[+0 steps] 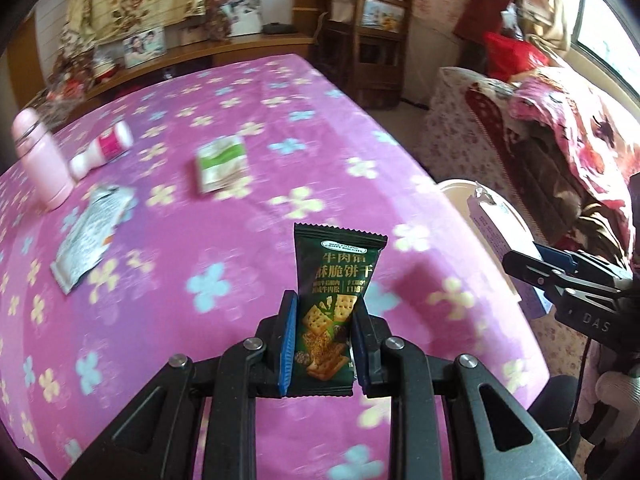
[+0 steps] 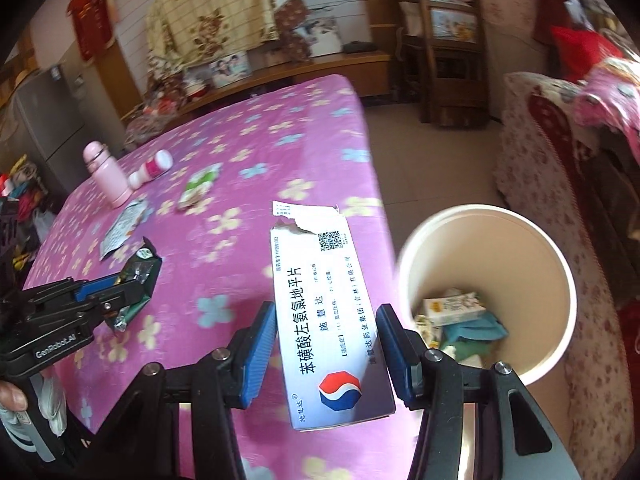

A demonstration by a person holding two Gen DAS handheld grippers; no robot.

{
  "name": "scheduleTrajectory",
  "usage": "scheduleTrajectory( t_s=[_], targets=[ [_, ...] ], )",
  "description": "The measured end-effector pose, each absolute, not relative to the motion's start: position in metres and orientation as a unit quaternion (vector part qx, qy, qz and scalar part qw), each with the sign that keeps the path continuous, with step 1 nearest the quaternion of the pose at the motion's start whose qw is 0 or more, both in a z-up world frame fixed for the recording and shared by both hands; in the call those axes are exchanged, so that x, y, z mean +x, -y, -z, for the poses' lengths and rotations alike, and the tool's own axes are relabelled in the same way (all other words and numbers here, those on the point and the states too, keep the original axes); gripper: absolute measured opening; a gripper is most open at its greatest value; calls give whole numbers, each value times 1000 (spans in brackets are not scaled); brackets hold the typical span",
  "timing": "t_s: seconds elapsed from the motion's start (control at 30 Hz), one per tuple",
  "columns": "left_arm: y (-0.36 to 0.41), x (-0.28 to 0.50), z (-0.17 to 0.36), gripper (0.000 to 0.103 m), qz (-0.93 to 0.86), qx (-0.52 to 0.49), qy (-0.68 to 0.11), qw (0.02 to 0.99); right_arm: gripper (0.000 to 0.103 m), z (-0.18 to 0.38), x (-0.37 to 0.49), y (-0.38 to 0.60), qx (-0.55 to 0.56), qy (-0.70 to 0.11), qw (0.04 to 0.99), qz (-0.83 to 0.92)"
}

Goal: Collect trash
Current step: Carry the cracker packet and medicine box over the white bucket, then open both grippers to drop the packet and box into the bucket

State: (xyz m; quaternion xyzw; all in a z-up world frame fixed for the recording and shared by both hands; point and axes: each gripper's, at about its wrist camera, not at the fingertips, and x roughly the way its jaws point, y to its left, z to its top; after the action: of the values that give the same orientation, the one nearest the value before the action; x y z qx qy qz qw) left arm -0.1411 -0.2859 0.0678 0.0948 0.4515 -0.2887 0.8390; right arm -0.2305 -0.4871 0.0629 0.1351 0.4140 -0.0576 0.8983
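My left gripper (image 1: 325, 344) is shut on a dark green biscuit wrapper (image 1: 334, 280) and holds it upright above the pink flowered tablecloth (image 1: 200, 248); it also shows in the right wrist view (image 2: 138, 276). My right gripper (image 2: 326, 344) is shut on a white torn-open medicine box (image 2: 324, 312), held over the table's right edge beside the cream trash bin (image 2: 556, 264); the box also shows in the left wrist view (image 1: 496, 236). On the cloth lie a silver wrapper (image 1: 90, 236), a green-white packet (image 1: 222, 164) and a small white-pink bottle (image 1: 104, 150) on its side.
A pink flask (image 1: 40, 156) stands at the table's left. The bin holds a carton (image 2: 452, 306) and other scraps. A covered sofa (image 2: 560, 160) stands right of the bin. A wooden shelf unit (image 2: 444, 48) and a low cabinet (image 2: 320, 68) are behind.
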Motion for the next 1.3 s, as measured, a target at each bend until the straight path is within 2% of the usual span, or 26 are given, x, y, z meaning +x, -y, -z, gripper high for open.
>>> scheduleTrajectory(
  t_s=[0.57, 1.3],
  targets=[
    [391, -152, -64, 26, 339, 136, -444, 818, 54, -37, -262, 581, 191, -419, 878, 128],
    [473, -151, -49, 26, 390, 136, -455, 789, 55, 0, -258, 641, 244, -427, 855, 167]
  ],
)
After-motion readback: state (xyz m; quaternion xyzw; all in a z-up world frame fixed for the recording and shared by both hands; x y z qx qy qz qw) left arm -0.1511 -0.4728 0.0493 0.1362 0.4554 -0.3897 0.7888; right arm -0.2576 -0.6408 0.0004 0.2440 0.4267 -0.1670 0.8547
